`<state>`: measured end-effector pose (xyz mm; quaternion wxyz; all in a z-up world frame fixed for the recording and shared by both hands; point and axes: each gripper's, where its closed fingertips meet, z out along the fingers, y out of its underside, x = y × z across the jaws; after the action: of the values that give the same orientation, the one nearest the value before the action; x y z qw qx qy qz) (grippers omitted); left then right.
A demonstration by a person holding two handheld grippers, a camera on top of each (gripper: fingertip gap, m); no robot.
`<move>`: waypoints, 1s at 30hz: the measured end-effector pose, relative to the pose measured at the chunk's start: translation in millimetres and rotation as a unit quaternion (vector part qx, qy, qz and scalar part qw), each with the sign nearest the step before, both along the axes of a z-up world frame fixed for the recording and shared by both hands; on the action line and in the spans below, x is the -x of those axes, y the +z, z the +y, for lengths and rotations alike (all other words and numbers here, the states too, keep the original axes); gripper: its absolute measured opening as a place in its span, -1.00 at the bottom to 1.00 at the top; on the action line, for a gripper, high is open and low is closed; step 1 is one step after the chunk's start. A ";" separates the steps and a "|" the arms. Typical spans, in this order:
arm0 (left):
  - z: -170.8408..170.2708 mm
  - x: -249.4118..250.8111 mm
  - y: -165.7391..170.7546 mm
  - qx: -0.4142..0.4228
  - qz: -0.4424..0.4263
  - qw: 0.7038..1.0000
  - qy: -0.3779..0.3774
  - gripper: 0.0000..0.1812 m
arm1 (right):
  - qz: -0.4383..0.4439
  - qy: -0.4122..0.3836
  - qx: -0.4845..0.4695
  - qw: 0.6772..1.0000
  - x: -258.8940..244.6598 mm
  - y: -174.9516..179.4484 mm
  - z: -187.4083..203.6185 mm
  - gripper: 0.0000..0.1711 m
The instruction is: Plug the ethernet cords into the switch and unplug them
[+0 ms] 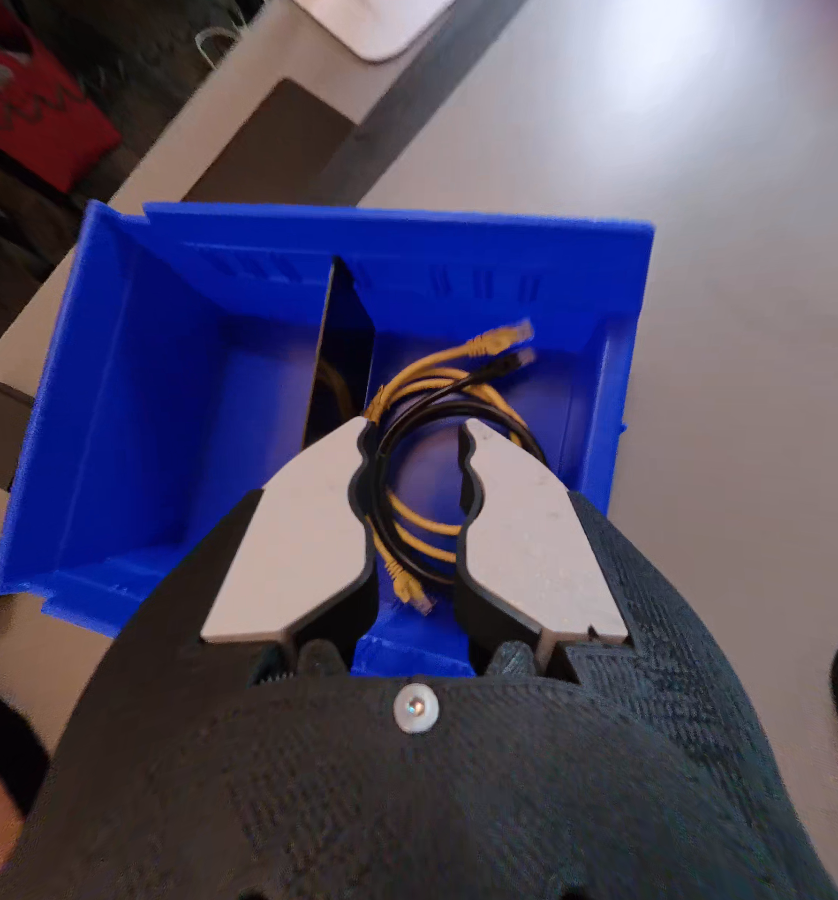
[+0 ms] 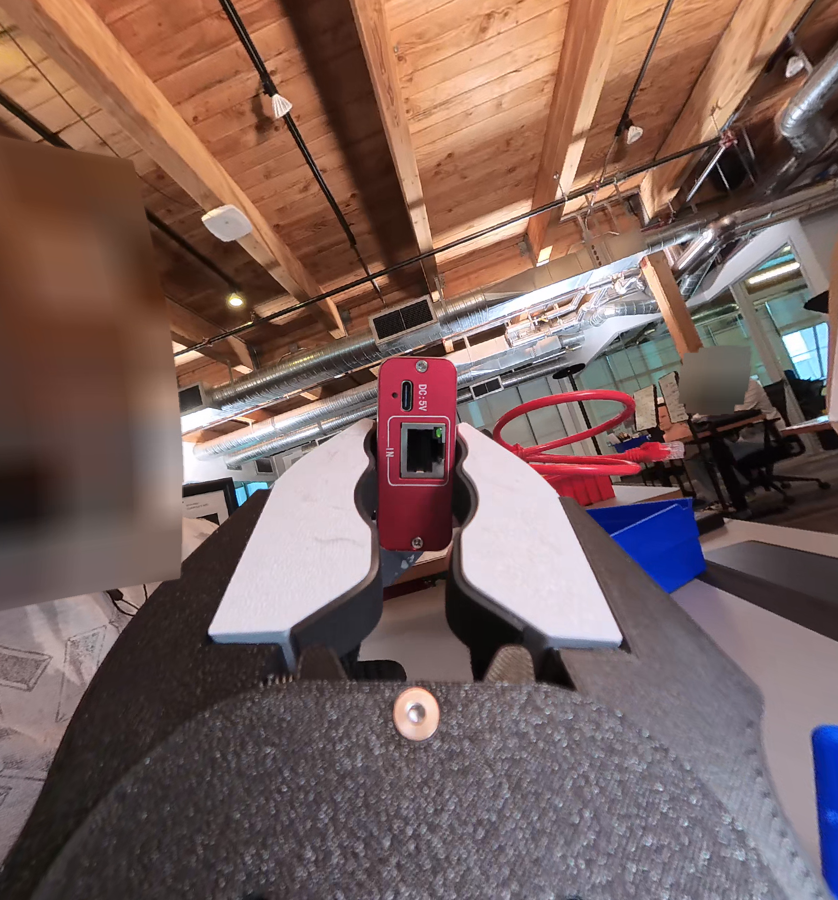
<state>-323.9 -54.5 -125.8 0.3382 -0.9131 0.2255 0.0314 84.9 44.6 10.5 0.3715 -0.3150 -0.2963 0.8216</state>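
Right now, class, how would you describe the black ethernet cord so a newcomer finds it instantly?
Find the blue bin on the pale table, then its right compartment beside the dark divider. Coiled there with yellow cords, the black cord is the only dark one.

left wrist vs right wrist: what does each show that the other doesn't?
Left wrist only: open left gripper above a blue bin holding coiled yellow cords and a black cord.
Right wrist only: right gripper clamped on the red switch, its port facing the camera; a red cord behind.
Both: blue bins, the pale tabletop.
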 end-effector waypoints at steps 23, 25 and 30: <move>33.1 -27.9 -63.4 0.162 0.156 0.951 -0.213 -0.79 | -0.027 0.010 0.016 0.999 8.5 -19.9 6.8 -0.69; 31.0 -36.0 -70.3 0.171 0.150 0.945 -0.234 -0.81 | -0.028 0.010 0.017 0.999 8.7 -20.6 7.3 -0.69; 31.6 -39.8 -92.9 0.180 0.167 0.935 -0.255 -0.81 | -0.032 0.012 0.018 0.999 9.7 -22.5 7.4 -0.69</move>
<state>-284.2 -23.0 -218.7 0.1223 -0.8521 0.5060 0.0546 75.3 52.0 -12.0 0.3462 -0.3441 -0.2970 0.8207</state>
